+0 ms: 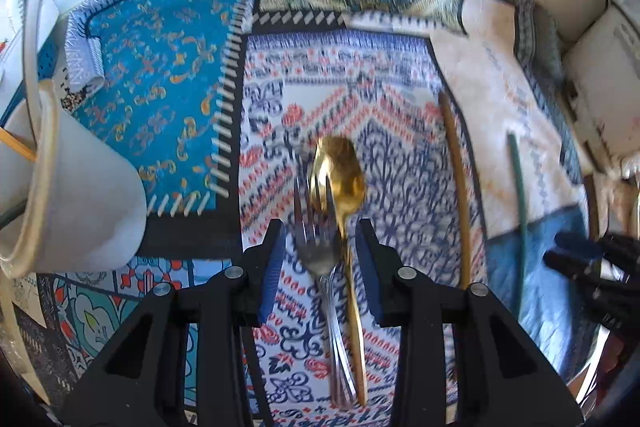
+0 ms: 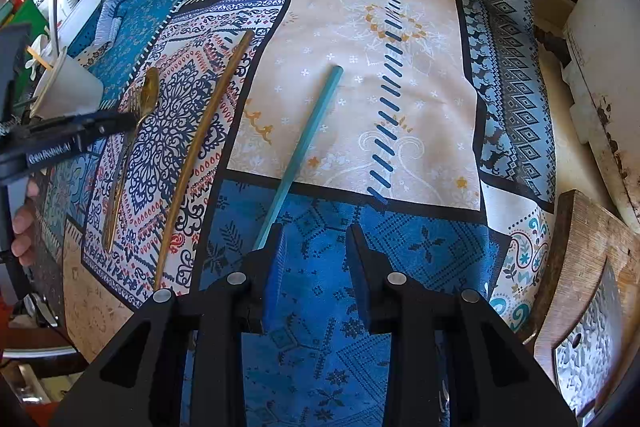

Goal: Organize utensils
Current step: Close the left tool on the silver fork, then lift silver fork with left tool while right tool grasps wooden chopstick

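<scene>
— How is the left gripper (image 1: 322, 251) held?
— Pointed steeply down, jaws parted.
— And the right gripper (image 2: 316, 259)?
— Likewise angled down, jaws apart, nothing gripped between the pads.

Fork (image 1: 320, 259) beside spoon (image 1: 340, 179) on cloth (image 1: 168, 67)

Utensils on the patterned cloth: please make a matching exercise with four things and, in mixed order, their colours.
Things:
1. spoon
2. fork
3. long stick
4. thin rod

Colours:
A. teal
B. silver
C. gold
D. brown wood

Pairs: 1-C, 2-B, 3-D, 4-A
</scene>
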Tool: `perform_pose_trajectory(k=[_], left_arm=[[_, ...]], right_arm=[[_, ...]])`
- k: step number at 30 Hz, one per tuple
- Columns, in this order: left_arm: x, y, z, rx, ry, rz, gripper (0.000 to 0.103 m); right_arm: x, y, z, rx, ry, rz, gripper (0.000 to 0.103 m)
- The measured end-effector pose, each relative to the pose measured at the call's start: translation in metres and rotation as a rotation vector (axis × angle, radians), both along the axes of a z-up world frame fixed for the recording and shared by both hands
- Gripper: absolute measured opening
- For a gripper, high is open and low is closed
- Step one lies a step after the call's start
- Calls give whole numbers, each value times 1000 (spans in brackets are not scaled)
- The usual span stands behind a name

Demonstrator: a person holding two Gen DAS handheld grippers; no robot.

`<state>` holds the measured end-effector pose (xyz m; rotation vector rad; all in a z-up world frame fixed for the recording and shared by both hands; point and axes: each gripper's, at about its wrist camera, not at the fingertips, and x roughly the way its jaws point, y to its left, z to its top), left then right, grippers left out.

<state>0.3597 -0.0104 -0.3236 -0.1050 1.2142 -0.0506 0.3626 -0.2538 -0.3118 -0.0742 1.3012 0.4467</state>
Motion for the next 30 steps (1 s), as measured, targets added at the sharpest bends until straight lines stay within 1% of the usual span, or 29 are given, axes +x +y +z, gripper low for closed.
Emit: perform_pose_trajectory(k=[3, 5, 6, 7, 8, 9, 11, 15, 23, 28, 30], left_arm=[[9, -2, 0, 0, -2, 38, 36], [14, -6, -4, 30, 6, 56, 35], [17, -8, -6, 41, 9, 65, 34], [20, -11, -10, 53, 21, 72, 27], [21, -12, -12, 65, 28, 79, 24], [21, -12, -12, 73, 13, 84, 23], [19, -10, -11, 69, 7, 88, 22], [11, -3, -5, 29, 4, 80, 22], [-20, 20, 43, -32, -78, 90, 22], [-40, 31, 73, -62, -144, 94, 22], [-44, 36, 81, -72, -167, 87, 22]], right_arm=[[0, 3, 0, 4, 5, 2, 28], [-1, 6, 1, 2, 2, 8, 28], [-1, 9, 1, 0, 0, 10, 28], [-2, 11, 1, -1, -2, 13, 28], [-2, 12, 1, -2, -2, 15, 28], [-2, 13, 1, -2, -2, 14, 28], [-1, 14, 1, 1, 2, 10, 28], [4, 20, 1, 23, 11, -1, 28], [25, 55, 3, 57, 5, 8, 28], [45, 78, -3, 91, 36, -30, 28], [51, 85, -7, 84, 49, -44, 28]])
